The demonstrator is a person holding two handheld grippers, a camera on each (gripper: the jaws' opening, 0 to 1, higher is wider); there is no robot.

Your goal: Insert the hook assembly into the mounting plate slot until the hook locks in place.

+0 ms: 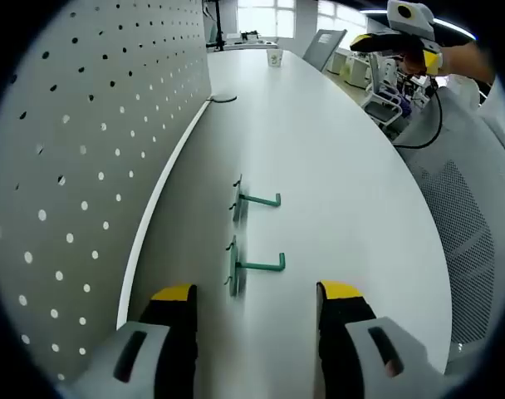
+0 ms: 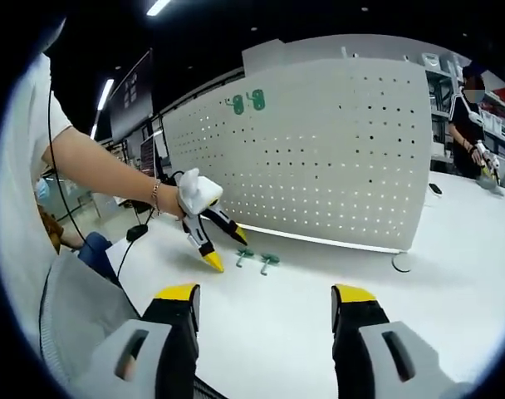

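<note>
Hooks first: two green pegboard hooks lie on the white surface (image 1: pixel 335 158), the nearer hook (image 1: pixel 254 266) just ahead of the left gripper (image 1: pixel 257 301), the farther hook (image 1: pixel 254 199) a little beyond it at twelve o'clock. Each rests on its side, backplate toward the board and the bent arm pointing away to three o'clock. Neither one is touched by anything.

Left gripper, its yellow-tipped fingers (image 1: pixel 174 306) spread wide apart, nothing between them, hovering low over the surface. At nine o'clock in the left gripper view stands the white pegboard (image 1: pixel 86 150), upright along the surface's edge. Up at one o'clock, the right gripper (image 1: pixel 402 37) is held high in a hand, well away from the hooks; whether it is open can't be told from that angle.

Over to the right gripper view: its own fingers (image 2: pixel 179 303) are also wide apart and empty. Beyond them the left gripper (image 2: pixel 223 245) points down at the surface with fingers parted, just beside the two green hooks (image 2: pixel 257 259). The pegboard (image 2: pixel 335 150) rises behind them, carrying a green mark near its top. A paper cup (image 1: pixel 275 56) sits far down the surface.
</note>
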